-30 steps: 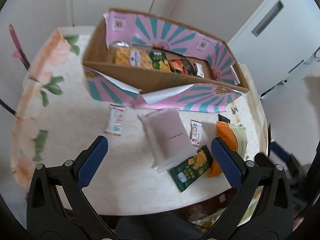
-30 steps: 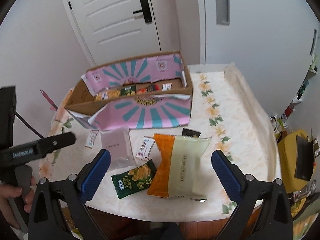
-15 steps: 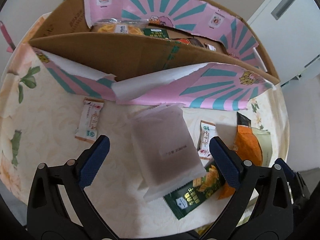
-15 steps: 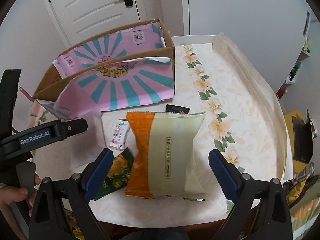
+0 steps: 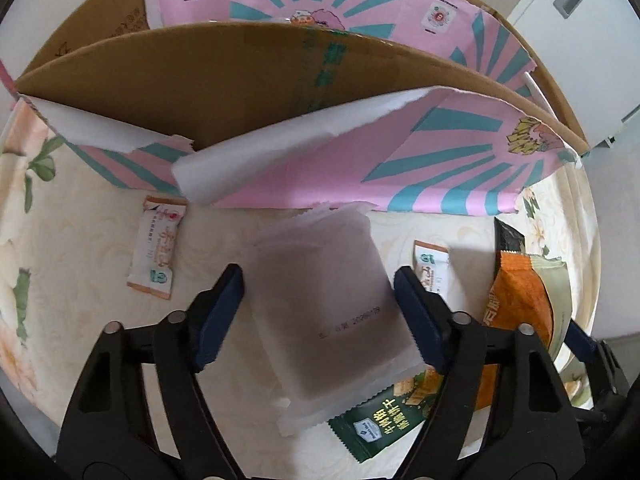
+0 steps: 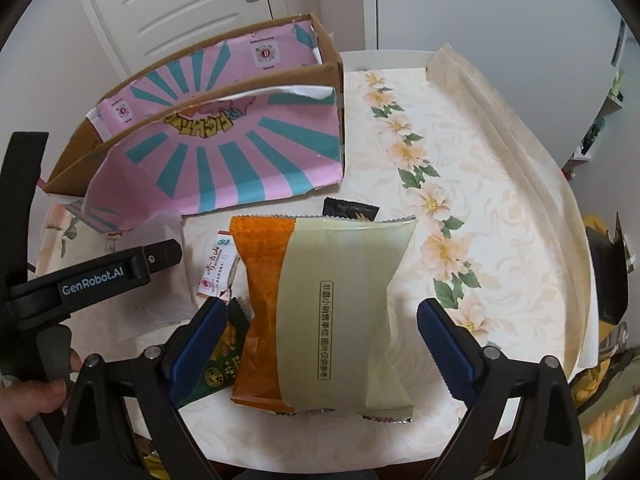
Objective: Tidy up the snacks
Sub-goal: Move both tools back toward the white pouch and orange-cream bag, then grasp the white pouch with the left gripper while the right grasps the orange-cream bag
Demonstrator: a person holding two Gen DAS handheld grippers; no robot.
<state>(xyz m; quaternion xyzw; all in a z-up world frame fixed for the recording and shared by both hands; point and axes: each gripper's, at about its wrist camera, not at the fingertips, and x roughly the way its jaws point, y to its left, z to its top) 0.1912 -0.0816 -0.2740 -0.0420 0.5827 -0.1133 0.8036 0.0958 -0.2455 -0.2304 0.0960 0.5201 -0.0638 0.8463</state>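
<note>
The left gripper points steeply down over the table, and its jaws are closing around a flat, pale translucent packet that lies between the two blue pads. The pads stand just beside the packet's long edges, and it is not clear that they press it yet, so the packet is not gripped. This packet lies on the flowered tablecloth, directly in front of the cardboard box with its pink and teal paper. Its lower corner overlaps a dark green snack packet. A small white sachet lies well to the left, and another small sachet lies just beside the right pad. The right gripper also points down, and its jaws are closing slowly, still wide apart, on both sides of an orange and pale green bag. The pads are clear of the bag, so it is not held. This bag rests on the table near the front edge, partly on the green packet, and a small black packet lies behind it, near the box.
</note>
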